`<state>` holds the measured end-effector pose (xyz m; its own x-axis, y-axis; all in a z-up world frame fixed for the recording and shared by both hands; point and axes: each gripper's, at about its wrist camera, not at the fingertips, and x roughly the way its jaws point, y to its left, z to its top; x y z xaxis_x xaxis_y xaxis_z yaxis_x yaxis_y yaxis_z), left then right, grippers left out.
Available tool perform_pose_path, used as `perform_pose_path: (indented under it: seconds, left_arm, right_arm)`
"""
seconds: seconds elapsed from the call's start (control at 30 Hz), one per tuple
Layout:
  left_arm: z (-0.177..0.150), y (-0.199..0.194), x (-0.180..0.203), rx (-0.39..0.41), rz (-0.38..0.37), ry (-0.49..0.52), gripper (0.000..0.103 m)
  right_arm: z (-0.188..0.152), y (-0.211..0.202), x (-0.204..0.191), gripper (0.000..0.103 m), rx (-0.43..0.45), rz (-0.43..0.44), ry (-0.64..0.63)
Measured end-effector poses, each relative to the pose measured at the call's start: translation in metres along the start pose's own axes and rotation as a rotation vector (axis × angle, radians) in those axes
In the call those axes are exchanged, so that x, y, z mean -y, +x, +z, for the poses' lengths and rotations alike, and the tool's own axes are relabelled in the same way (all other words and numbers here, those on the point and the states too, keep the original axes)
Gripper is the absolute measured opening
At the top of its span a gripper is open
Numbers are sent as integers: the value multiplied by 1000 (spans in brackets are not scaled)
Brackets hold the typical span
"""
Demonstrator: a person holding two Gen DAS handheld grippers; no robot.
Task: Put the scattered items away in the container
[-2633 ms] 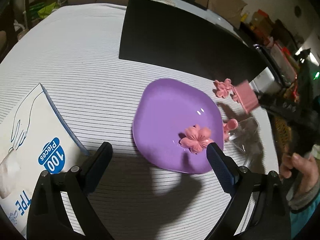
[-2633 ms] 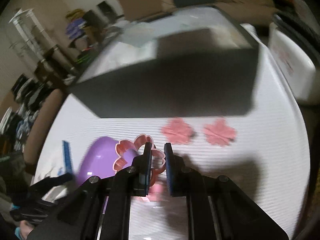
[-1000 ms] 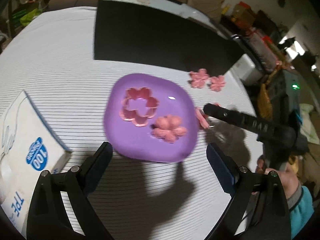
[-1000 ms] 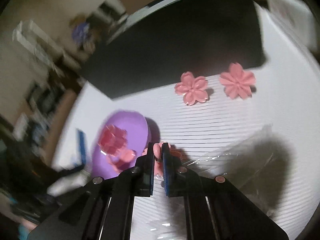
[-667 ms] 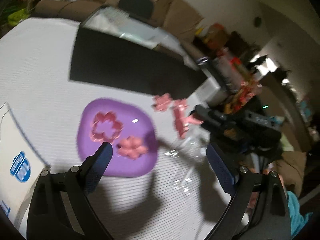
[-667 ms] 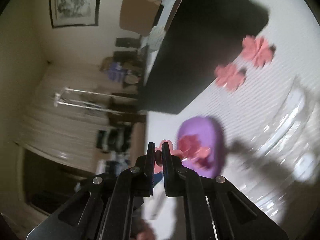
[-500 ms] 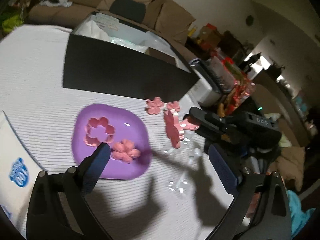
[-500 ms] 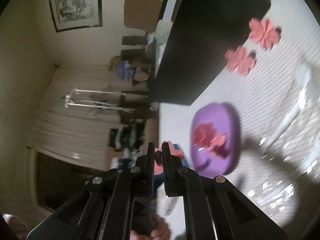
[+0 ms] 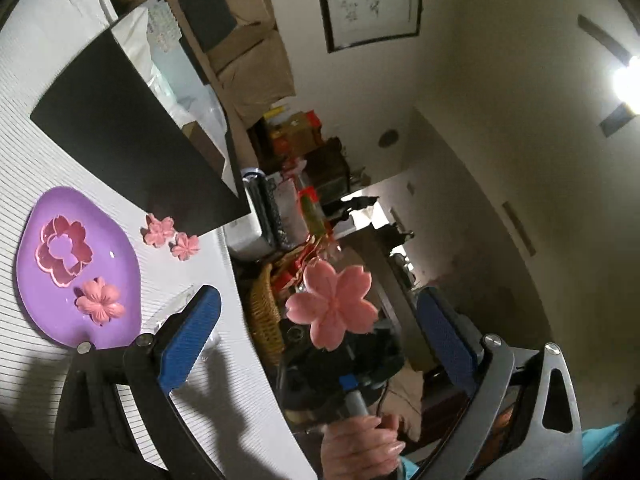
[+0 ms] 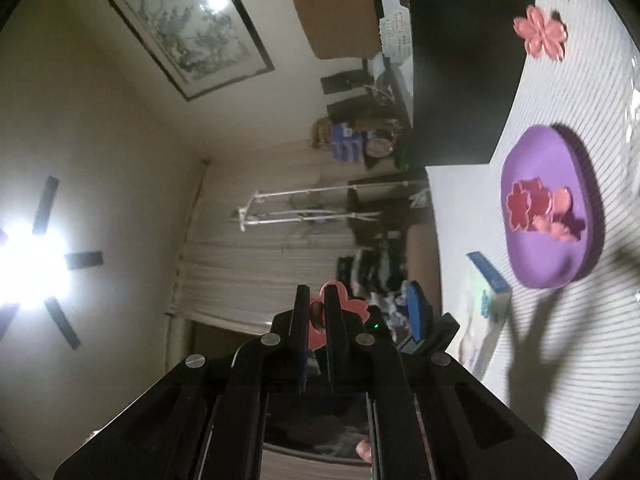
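Observation:
My right gripper is shut on a pink flower piece and holds it up in the air. In the left wrist view that flower faces me between my open fingers, above the right gripper's body. My left gripper is open and empty, raised off the table. The purple plate holds a pink flower-shaped cutter and a pink flower. Two more pink flowers lie on the striped cloth beside the plate; they also show in the right wrist view.
A black board lies behind the plate. A clear plastic bag sits right of the plate. A glove box lies by the plate. A wicker basket stands past the table's edge.
Both grippers have tilted up and away from the table. The right gripper has lifted the pink flower higher, so it now hangs between the left gripper's fingers.

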<state>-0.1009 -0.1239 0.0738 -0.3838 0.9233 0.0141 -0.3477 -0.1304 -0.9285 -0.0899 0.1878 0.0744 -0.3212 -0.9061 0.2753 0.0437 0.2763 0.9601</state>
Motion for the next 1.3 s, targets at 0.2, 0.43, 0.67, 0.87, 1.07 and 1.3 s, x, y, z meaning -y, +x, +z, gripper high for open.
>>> perform_pose_path:
  seconds: [0.2, 0.43, 0.67, 0.87, 1.07, 1.3]
  left_arm:
    - [5, 6, -16, -4, 10, -43, 94]
    - [-2, 2, -24, 2, 32, -88, 44]
    - [-1, -2, -22, 26, 83, -78, 41]
    - [9, -18, -21, 80, 230, -62, 41]
    - [24, -8, -15, 29, 614, 105, 41]
    - [16, 48, -18, -73, 906, 333, 41]
  right_arm:
    - [-4, 0, 4, 7, -20, -32, 10]
    - [1, 2, 19, 10, -3, -74, 37]
    - [6, 10, 24, 10, 8, -104, 32]
    - [14, -2, 30, 64, 60, -258, 34]
    - [9, -11, -11, 65, 46, -556, -222]
    - [-13, 5, -49, 65, -17, -772, -496]
